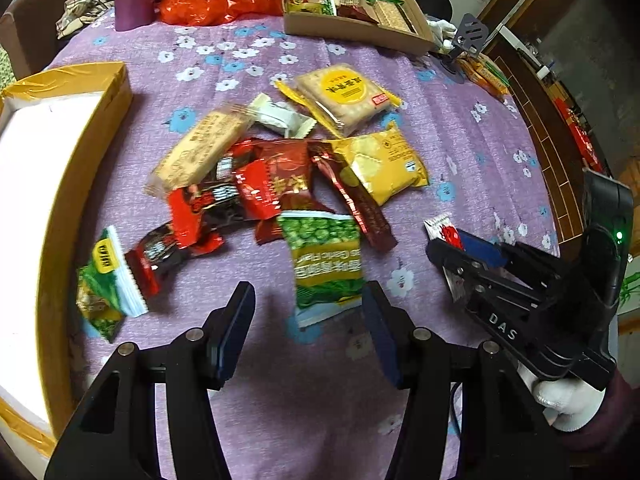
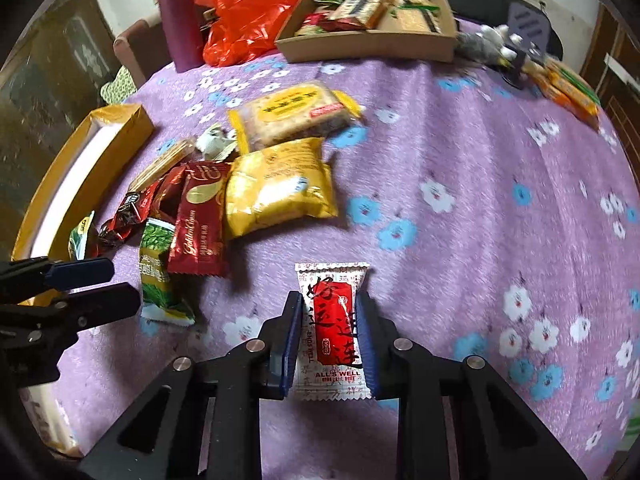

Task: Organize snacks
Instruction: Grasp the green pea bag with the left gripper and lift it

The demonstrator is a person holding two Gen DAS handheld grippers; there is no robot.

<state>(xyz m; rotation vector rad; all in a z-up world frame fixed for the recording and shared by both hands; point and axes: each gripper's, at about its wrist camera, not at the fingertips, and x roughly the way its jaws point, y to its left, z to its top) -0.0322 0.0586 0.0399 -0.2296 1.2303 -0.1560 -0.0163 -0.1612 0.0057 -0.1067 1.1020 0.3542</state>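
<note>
Now the right hand-held gripper (image 2: 330,340) clamps the white-and-red snack packet (image 2: 331,330) between its pads.

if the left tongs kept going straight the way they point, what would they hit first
Most likely the green pea packet, which lies just ahead between the open left tongs on the purple cloth. Depth is unclear, so the cloth beside it may come first.

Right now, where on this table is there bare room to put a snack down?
Bare purple cloth lies right of the yellow packet, toward the table edge. The gold box looks empty. The snack pile and cardboard tray are crowded.
</note>
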